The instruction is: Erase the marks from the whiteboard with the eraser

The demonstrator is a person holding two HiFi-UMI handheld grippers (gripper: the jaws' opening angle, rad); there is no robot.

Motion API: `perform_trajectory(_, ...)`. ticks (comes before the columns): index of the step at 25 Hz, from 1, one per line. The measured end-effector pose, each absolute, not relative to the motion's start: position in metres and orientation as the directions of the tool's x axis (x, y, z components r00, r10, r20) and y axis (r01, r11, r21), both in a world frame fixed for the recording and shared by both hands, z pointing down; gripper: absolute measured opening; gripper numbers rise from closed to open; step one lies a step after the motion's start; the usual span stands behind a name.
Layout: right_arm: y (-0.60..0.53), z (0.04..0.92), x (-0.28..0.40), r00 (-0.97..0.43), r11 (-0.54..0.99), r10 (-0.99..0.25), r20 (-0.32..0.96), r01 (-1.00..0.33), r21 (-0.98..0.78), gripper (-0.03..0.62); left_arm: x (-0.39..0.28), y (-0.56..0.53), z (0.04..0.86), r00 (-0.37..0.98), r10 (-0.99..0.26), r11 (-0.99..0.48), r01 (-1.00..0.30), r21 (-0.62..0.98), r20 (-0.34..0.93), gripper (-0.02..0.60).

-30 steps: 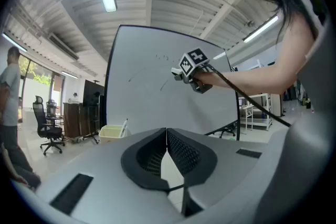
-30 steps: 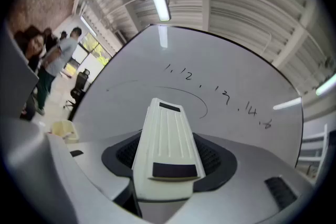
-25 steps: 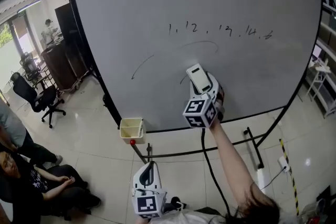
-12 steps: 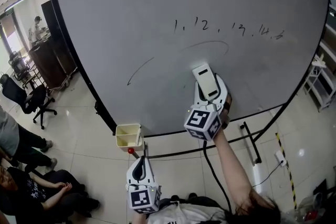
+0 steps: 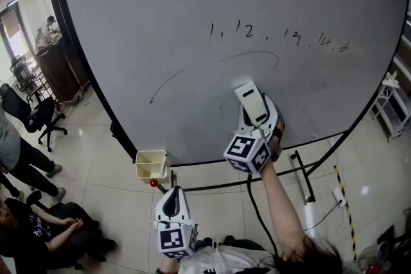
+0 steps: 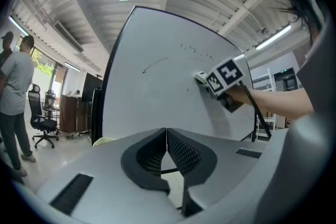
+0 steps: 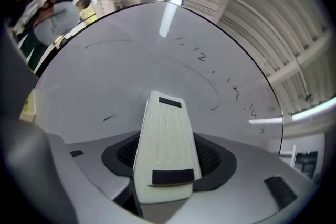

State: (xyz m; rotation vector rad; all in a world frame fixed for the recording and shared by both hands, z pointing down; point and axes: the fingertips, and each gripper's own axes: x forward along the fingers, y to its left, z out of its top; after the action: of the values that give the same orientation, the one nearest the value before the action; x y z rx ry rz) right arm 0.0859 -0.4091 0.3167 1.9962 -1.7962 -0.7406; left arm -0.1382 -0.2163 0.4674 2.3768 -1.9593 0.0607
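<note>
A large whiteboard [image 5: 192,16] on a stand fills the head view. It carries a row of small black numbers [image 5: 276,38], a long curved stroke [image 5: 166,83] at the left and an arc [image 5: 257,59] below the numbers. My right gripper [image 5: 252,113] is shut on a white eraser [image 5: 252,99], [image 7: 165,147], pressed against the board below the arc. A short dash [image 7: 108,118] lies left of the eraser. My left gripper [image 5: 173,203], [image 6: 166,157] hangs low in front of the board, jaws shut and empty.
A small yellow tray [image 5: 151,163] hangs at the board's lower left edge. The board's stand legs [image 5: 302,176] reach onto the tiled floor. People [image 5: 26,157] and office chairs [image 5: 29,113] are at the left; a white shelf [image 5: 395,102] stands at the right.
My right gripper and the eraser moved slightly right and up along the board. The left gripper shifted a little. The short mark beside the eraser at the start is now off its left.
</note>
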Motion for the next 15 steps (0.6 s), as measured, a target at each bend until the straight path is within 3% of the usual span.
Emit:
perform_trajectory(3, -0.407, 0.316, 0.073, 0.046, -0.106, -0.992, -0.121, -0.826, 0.554, 0.288, -0.135, -0.217, 0.470, 0.183, -0.980, -0.182, -0.983, 0.019, 0.078, -0.002)
perform_trajectory(7, -0.401, 0.389, 0.008, -0.053, 0.004, -0.998, -0.041, -0.650, 0.760, 0.288, -0.134, -0.216, 0.467, 0.166, -0.984, -0.165, -0.986, 0.027, 0.065, -0.002)
perform_trajectory(9, -0.401, 0.402, 0.008, -0.047, -0.003, -0.998, -0.039, -0.606, 0.795, 0.288, -0.134, -0.215, 0.465, 0.159, -0.985, -0.158, -0.987, 0.028, 0.060, -0.002)
perform_trajectory(15, -0.409, 0.328, 0.080, 0.099, -0.151, -0.988, -0.118, -0.784, 0.603, 0.288, -0.138, -0.212, 0.468, 0.150, -0.985, -0.148, -0.989, 0.030, 0.089, -0.002)
